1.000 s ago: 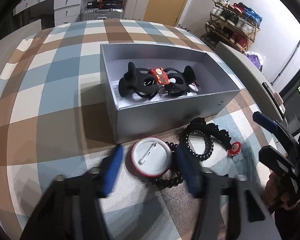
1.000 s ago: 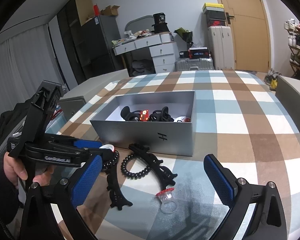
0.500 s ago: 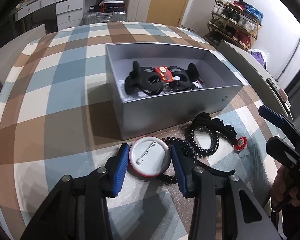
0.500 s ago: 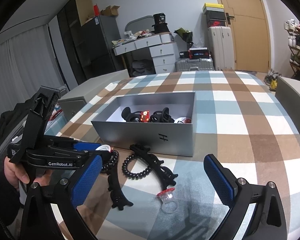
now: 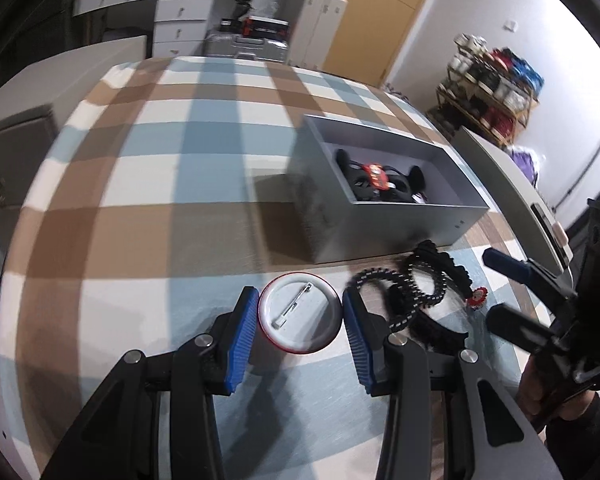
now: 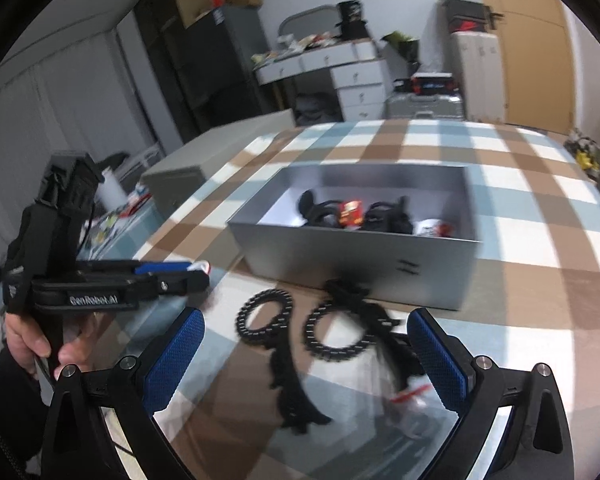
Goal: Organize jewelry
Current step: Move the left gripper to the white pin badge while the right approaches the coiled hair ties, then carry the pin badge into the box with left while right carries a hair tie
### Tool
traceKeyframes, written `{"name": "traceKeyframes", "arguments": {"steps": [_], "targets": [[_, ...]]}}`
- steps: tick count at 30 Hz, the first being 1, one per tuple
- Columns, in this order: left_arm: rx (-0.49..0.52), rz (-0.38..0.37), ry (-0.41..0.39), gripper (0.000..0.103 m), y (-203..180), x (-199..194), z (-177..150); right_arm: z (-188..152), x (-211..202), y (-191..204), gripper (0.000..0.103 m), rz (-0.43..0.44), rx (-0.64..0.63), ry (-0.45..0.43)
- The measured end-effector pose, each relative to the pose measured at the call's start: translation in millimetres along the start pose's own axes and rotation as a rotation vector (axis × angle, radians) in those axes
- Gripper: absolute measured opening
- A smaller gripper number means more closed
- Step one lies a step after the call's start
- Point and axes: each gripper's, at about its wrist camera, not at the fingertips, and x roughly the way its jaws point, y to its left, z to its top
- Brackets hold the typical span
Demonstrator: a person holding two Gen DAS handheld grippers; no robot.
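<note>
While black hair clips and a red charm lie inside the open grey box on the checked table, a round pin badge is clamped back-up between the blue fingers of the left gripper. Black beaded bracelets lie just before the box — the right gripper is held with fingers wide apart and empty, above them. Bare cloth is seen left of the box.

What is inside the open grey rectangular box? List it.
Inside the open grey rectangular box lie black plastic hair clips, a small red charm resting on top of them, and a white-and-red item at the right end. Anything beneath the clips is covered.
</note>
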Motion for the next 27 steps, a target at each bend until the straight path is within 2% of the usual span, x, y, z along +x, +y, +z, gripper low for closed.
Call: {"name": "traceKeyframes", "arguments": {"steps": [7,14,20,23,25,27], "targets": [[-0.051,0.006,-0.023,0.037,21.4,-12.6,-8.6,6.0,30.7,30.5,0.101,0.003,-0.101,0.062],[-0.066,0.008,-0.047,0.037,32.9,-22.2,-12.4,0.6,59.8,54.8,0.094,-0.098,-0.227,0.142],[-0.062,-0.009,-0.039,0.037,36.9,-22.1,-16.3,-1.3,70.2,56.7,0.080,-0.158,-0.259,0.183],[-0.066,-0.014,-0.043,0.037,38.6,-23.1,-16.9,-1.0,72.3,60.6,0.067,-0.189,-0.288,0.186],[-0.069,-0.016,-0.045,0.037,39.9,-24.2,-16.7,-1.8,74.9,62.4,0.053,-0.180,-0.302,0.203],[-0.069,-0.015,-0.045,0.037,40.8,-24.8,-16.5,-1.7,74.1,63.2,0.049,-0.167,-0.303,0.204]]}}
